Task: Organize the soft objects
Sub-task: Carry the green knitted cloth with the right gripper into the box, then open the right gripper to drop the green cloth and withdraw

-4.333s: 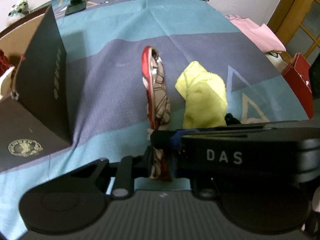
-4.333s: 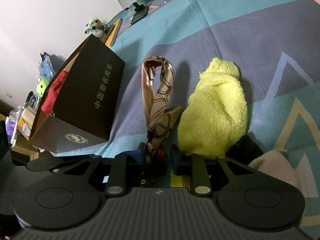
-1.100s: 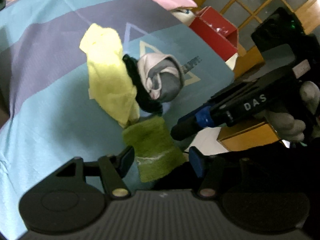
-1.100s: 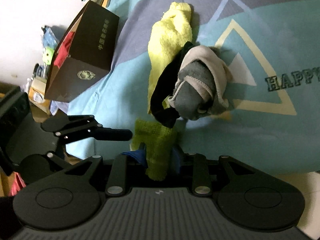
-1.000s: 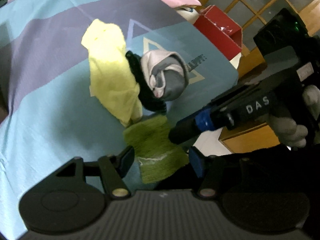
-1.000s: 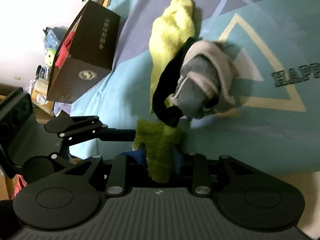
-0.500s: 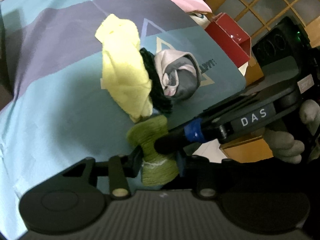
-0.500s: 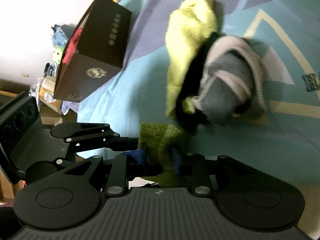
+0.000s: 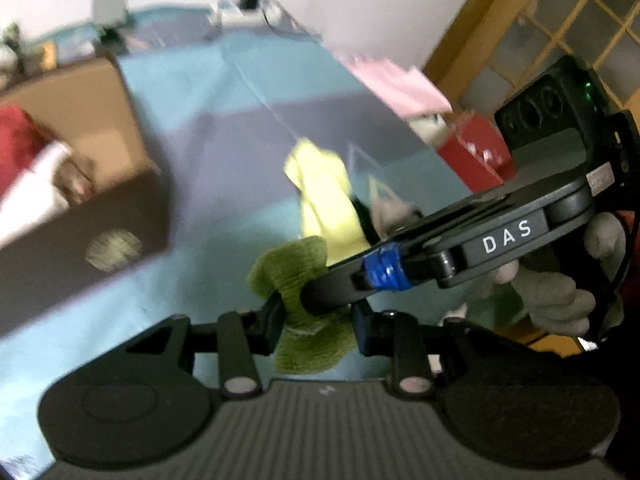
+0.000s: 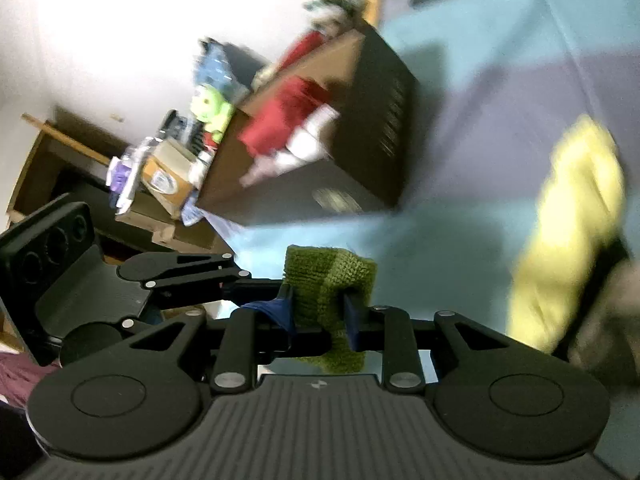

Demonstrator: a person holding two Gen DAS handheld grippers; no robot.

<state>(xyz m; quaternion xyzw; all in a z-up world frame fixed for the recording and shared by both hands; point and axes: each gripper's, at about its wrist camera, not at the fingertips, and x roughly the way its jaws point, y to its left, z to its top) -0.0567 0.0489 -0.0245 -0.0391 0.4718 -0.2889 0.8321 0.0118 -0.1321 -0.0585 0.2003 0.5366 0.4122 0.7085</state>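
Observation:
A green knit cloth [image 9: 296, 276] hangs in the air, held from two sides. My left gripper [image 9: 318, 318] is shut on its lower part. My right gripper [image 9: 320, 300] comes in from the right with a blue-taped finger and pinches the same cloth [image 10: 324, 276]. In the right wrist view the right gripper [image 10: 318, 312] is shut on it, and the left gripper [image 10: 272, 282] meets it from the left. A yellow towel [image 9: 324, 196] and a grey sock bundle [image 9: 392, 208] lie beyond on the teal and purple cover [image 9: 224, 168].
An open brown box [image 9: 80, 208] holding red and white fabric [image 10: 288, 120] stands at the left. A red box [image 9: 476, 152] and pink cloth [image 9: 396, 84] sit at the cover's right edge. Clutter and a green plush [image 10: 210, 114] lie beside the brown box. A gloved hand [image 9: 552, 292] holds the right gripper.
The left jaws closed on the green cloth. Both grippers then rose with it off the cover, and both views swung towards the brown box.

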